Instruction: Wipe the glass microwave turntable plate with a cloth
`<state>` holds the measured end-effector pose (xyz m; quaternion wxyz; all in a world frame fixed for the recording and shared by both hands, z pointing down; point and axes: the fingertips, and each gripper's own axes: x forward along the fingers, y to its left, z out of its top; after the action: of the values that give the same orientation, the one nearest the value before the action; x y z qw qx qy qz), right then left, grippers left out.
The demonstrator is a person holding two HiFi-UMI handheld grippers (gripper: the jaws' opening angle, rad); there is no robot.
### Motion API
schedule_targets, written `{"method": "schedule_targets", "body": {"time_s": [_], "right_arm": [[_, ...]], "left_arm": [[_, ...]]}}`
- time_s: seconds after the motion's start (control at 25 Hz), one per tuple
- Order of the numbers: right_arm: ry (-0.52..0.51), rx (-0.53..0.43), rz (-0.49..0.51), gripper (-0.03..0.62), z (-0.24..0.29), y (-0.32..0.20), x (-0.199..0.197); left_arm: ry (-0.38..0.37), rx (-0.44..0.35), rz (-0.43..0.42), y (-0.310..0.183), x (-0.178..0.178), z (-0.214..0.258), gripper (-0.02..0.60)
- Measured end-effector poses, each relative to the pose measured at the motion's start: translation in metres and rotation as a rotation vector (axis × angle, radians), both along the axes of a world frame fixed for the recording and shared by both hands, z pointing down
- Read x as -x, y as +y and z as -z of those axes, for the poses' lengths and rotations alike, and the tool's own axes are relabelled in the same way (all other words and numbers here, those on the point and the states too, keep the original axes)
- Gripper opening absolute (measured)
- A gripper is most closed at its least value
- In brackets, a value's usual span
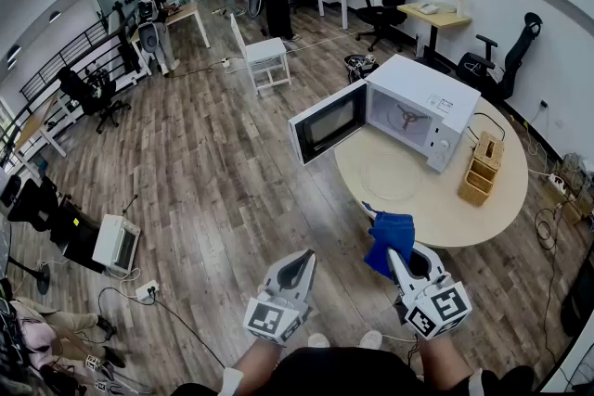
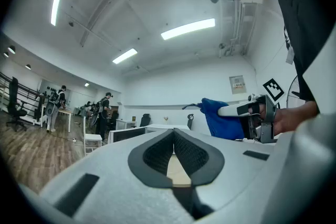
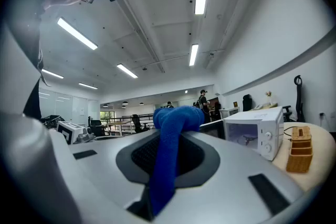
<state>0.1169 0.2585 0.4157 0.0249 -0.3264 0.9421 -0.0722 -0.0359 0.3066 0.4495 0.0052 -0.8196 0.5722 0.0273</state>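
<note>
Both the right claw (image 1: 393, 257), pinching the cloth (image 1: 390, 236), and the left claw (image 1: 303, 268), pressed together on nothing, hang short of the bench (image 1: 492, 210), where the plate (image 1: 393, 177) lies flat straight ahead of the right one, before the open microwave (image 1: 422, 102).

On the surface (image 1: 445, 220), the plate (image 1: 390, 176) lies before the microwave (image 1: 422, 111), a box (image 1: 481, 169) to its right; the cloth (image 1: 391, 239), in the right claw (image 1: 395, 257), hangs nearer.
</note>
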Motion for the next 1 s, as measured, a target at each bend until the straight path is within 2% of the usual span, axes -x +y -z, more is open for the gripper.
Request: {"method": "schedule_targets", "body": {"time_s": [0.24, 0.52, 1.0], "right_arm": [[0.033, -0.017, -0.023, 0.050, -0.001, 0.009, 0.010], [0.083, -0.089, -0.043, 0.055, 0.004, 0.021, 0.029], [0.102, -0.110, -0.080, 0.057, -0.001, 0.024, 0.064]], "left_arm": [[-0.005, -0.009, -0.017, 0.007, 0.010, 0.004, 0.006], [-0.018, -0.013, -0.053, 0.017, 0.023, 0.001, 0.006], [-0.004, -0.021, -0.079, 0.018, 0.059, -0.005, 0.006]]}}
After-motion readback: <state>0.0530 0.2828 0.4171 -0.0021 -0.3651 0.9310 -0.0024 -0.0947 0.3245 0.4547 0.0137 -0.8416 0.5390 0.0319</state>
